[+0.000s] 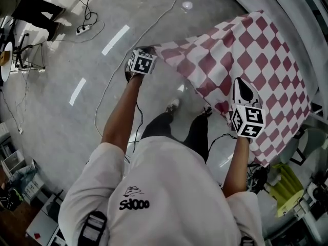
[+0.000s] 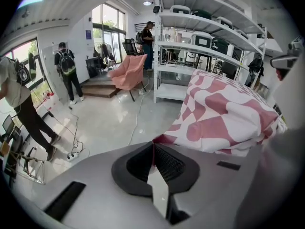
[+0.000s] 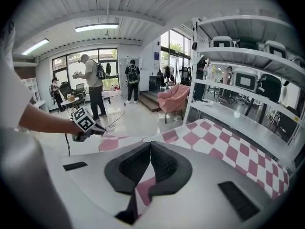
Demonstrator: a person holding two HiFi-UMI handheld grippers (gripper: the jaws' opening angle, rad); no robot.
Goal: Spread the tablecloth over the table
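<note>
The red-and-white checked tablecloth [image 1: 246, 55] is stretched in the air between both grippers and drapes away to the right. My left gripper [image 1: 151, 49] is shut on one corner, and the cloth [image 2: 224, 113] runs out from between its closed pads [image 2: 167, 163]. My right gripper [image 1: 240, 82] is shut on the near edge. In the right gripper view a pink strip of the cloth [image 3: 209, 137] shows below its closed pads [image 3: 164, 163], and the left gripper [image 3: 97, 129] holds the far corner. The cloth hides whatever lies under it.
White shelving [image 2: 200, 46] stands right behind the cloth. A pink chair [image 2: 127, 73] sits on the grey floor, with cables [image 1: 110, 76] and a power strip [image 1: 84, 29] trailing across it. People [image 3: 93, 82] stand further back. A yellow object [image 1: 287, 186] is at the lower right.
</note>
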